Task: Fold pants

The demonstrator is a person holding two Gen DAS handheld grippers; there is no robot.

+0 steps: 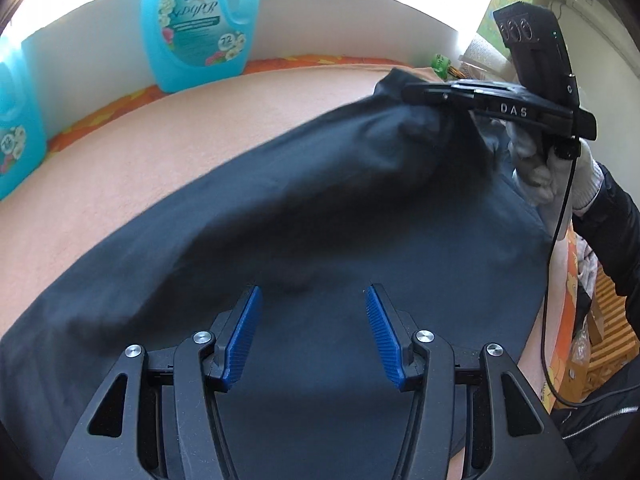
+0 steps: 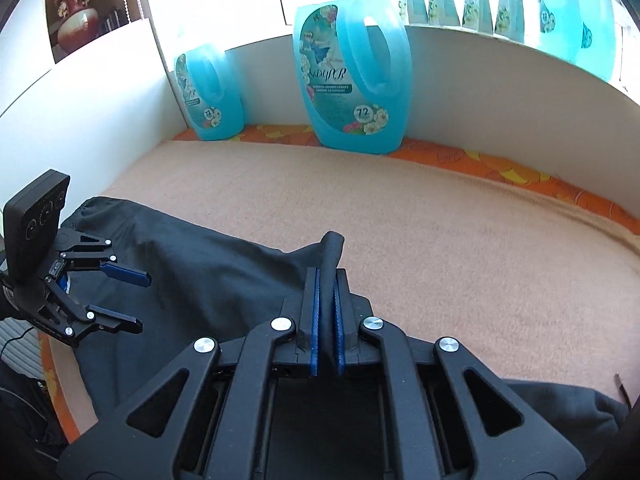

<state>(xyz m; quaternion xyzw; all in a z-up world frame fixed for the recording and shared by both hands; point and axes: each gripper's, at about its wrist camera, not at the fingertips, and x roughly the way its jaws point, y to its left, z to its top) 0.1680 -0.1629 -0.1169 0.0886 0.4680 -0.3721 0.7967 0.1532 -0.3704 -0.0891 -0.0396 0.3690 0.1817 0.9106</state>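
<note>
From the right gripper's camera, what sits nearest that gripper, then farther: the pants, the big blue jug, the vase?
1. Pants: clamped in the right gripper.
2. Big blue jug: straight ahead by the wall.
3. Vase: far left, on a shelf.

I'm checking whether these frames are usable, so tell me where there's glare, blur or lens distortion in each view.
Left wrist view: the window strip along the top is blown out, the lifted pants are smeared by motion blur, the left gripper is sharp. Right wrist view: window glare behind the blue bottles, fisheye bending of the wall, the right gripper crisp.
</note>
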